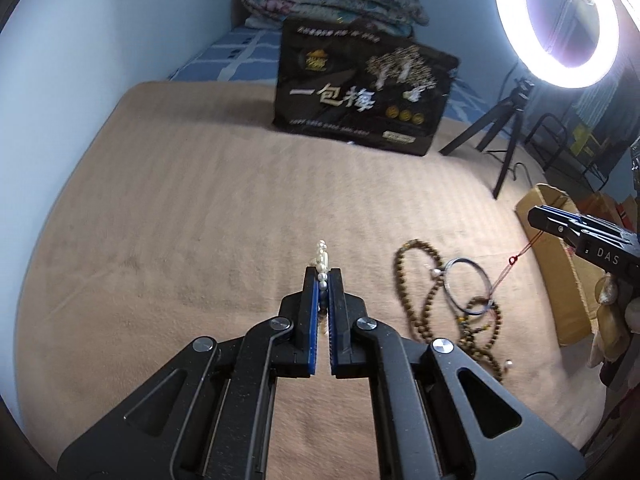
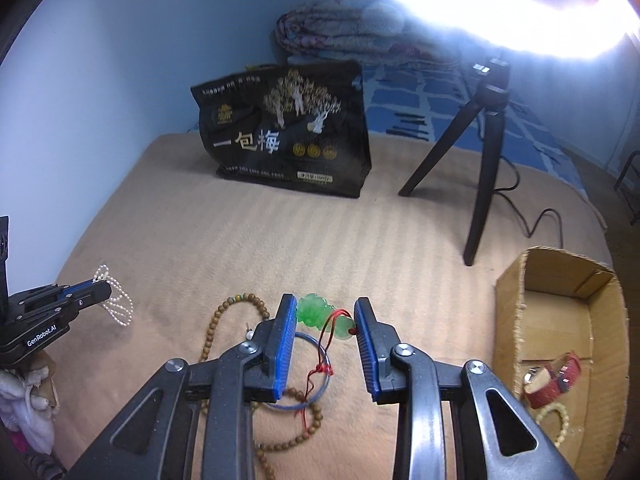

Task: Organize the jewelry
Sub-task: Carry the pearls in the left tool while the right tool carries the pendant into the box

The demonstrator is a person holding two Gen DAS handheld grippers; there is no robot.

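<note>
My left gripper (image 1: 323, 274) is shut on a white pearl strand (image 1: 322, 258), held above the tan blanket; the strand also shows in the right wrist view (image 2: 116, 300). My right gripper (image 2: 325, 312) is open around a green jade pendant (image 2: 320, 314) on a red cord (image 2: 320, 360). Under it lie a brown bead necklace (image 2: 236, 308) and a thin blue bangle (image 2: 324, 364). These also show in the left wrist view: the necklace (image 1: 404, 276) and the bangle (image 1: 466, 286). A cardboard box (image 2: 516, 320) at the right holds a red watch (image 2: 556, 380) and a pale bead bracelet (image 2: 554, 414).
A black snack bag (image 2: 288, 136) stands at the back of the tan blanket (image 2: 280, 240). A black tripod (image 2: 480, 140) with a cable stands at the back right under a bright ring light (image 1: 560, 20). Folded quilts (image 1: 332, 0) lie against the far wall.
</note>
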